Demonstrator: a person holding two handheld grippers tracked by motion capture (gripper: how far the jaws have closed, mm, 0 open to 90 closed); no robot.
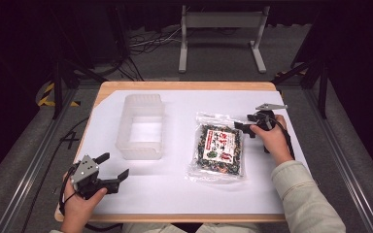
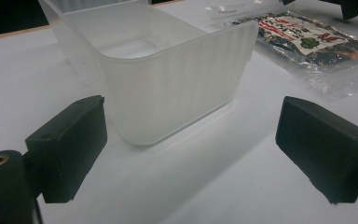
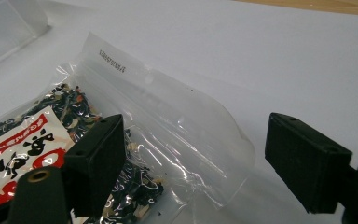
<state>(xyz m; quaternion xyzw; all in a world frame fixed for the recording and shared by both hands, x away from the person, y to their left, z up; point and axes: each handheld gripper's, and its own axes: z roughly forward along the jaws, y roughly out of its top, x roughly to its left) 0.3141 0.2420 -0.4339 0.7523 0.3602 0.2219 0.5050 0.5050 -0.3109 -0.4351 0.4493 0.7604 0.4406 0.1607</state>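
On the white table my right tongs are wide open around the bag's top corner, not gripping yet. My left tongs wait wide open just before the empty tub. I think the bag goes in the tub, so nearly all is left.

Snack bag: cut by left and bottom edges in right gripper view; one jaw of the right claw covers part of its contents. Label print too small to read in high view. Clear container: far end cut by top edge in left gripper view.
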